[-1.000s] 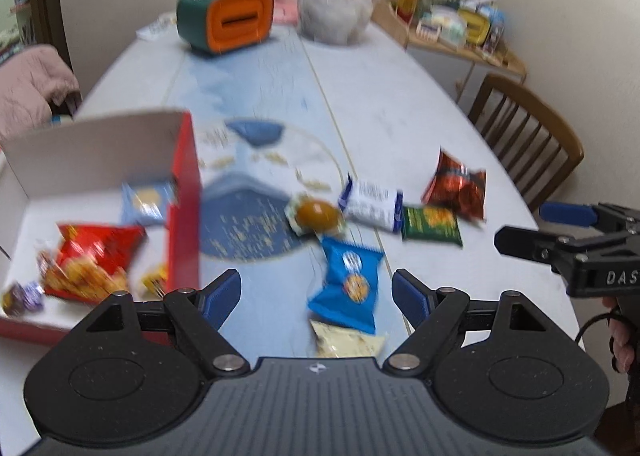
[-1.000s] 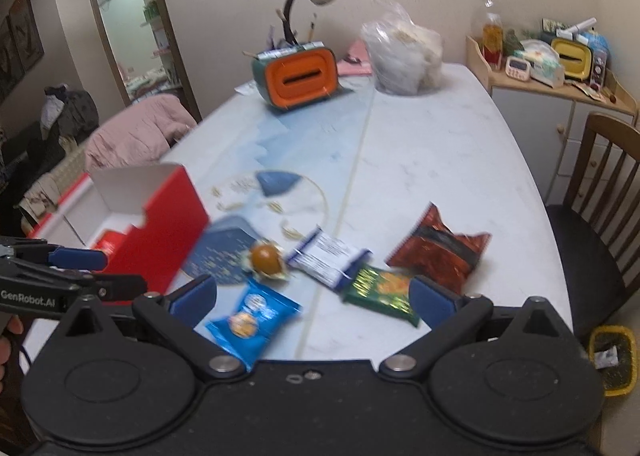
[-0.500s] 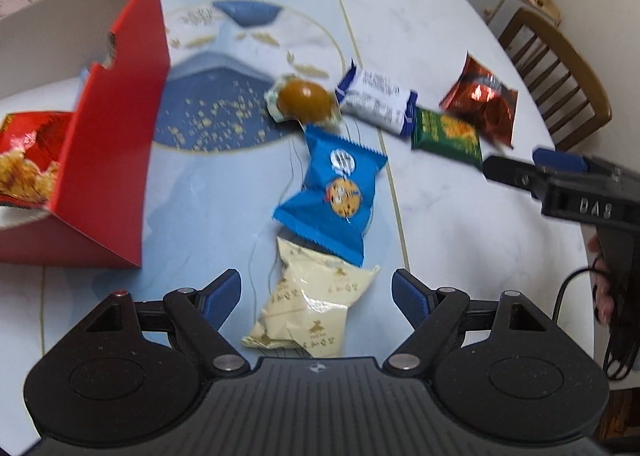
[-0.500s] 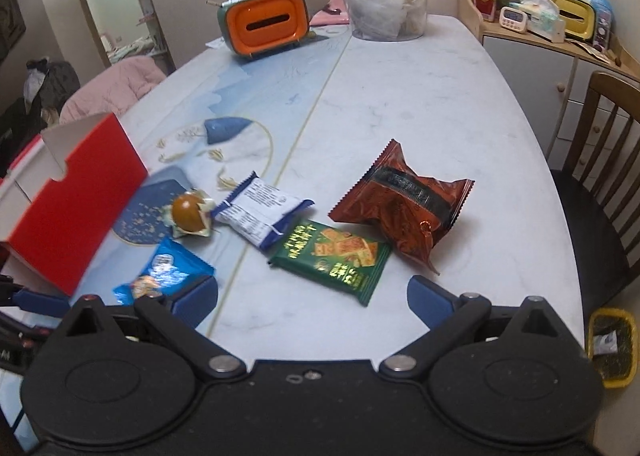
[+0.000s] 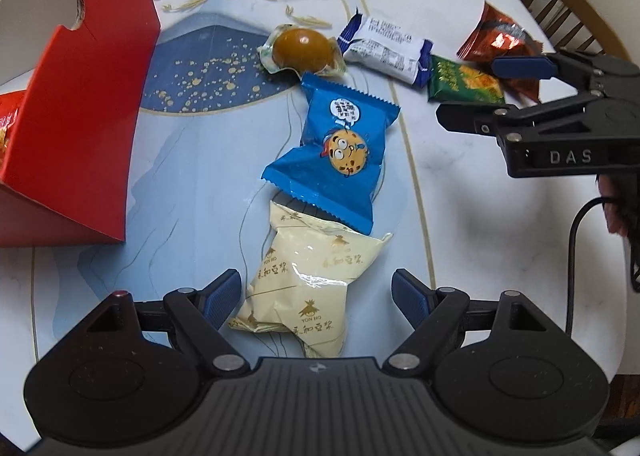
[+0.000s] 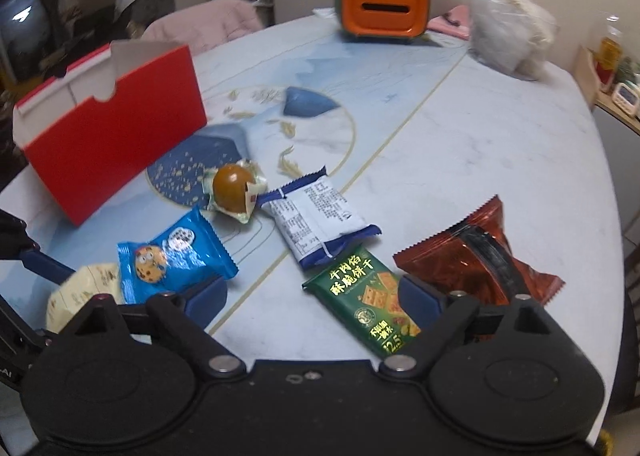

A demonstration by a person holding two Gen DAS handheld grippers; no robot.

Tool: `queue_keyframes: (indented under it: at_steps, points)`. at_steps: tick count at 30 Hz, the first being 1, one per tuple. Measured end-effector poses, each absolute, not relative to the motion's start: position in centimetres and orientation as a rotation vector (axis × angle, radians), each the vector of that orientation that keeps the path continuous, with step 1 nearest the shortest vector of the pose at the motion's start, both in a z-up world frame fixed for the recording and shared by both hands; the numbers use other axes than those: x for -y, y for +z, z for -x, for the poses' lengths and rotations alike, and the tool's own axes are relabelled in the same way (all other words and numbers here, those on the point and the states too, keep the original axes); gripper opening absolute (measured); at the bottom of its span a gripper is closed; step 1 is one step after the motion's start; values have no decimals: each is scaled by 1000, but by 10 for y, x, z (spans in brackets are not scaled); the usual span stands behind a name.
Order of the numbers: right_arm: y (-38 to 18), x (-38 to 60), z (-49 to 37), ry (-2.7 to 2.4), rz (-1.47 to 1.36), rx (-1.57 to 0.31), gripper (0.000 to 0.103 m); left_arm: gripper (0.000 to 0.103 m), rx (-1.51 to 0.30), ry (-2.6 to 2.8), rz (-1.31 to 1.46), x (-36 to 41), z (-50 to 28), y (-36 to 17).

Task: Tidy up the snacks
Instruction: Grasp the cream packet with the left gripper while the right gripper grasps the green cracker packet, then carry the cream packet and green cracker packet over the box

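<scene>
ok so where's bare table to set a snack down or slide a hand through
Free: the far tabletop between the orange holder and the red-brown bag. Also the strip between the red box and the blue cookie packet. Crowded: the row from the cream packet to the green cracker packet.

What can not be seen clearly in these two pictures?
- Inside of the red cardboard box: both views, hidden by its own wall.
- Lower end of the cream soy-milk packet: left wrist view, behind the open left gripper.
- Corner of the green cracker packet: right wrist view, behind the right gripper.
</scene>
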State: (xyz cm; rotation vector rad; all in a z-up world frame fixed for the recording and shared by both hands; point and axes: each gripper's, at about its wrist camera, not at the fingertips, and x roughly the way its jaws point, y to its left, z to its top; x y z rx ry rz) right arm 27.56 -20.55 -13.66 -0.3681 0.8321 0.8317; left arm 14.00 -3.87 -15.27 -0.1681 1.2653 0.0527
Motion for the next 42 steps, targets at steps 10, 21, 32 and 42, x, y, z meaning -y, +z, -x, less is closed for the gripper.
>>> queue_keyframes:
  at_steps: [10,21,32,42]
  points:
    - [-152,192,-298,906,535,-839,81,79,-1257,96,179,39,-144,-158]
    - [-159,201,-316,916,555,-879,71,56,-1235,116,186,39,-142,-155]
    - [-154,211,-297,870,477,-916,45,41,-1215,117,235,35,-134,-153]
    - [-146,221,-266,723,331,-950,44,37,-1195,120,294,23,-121,-150]
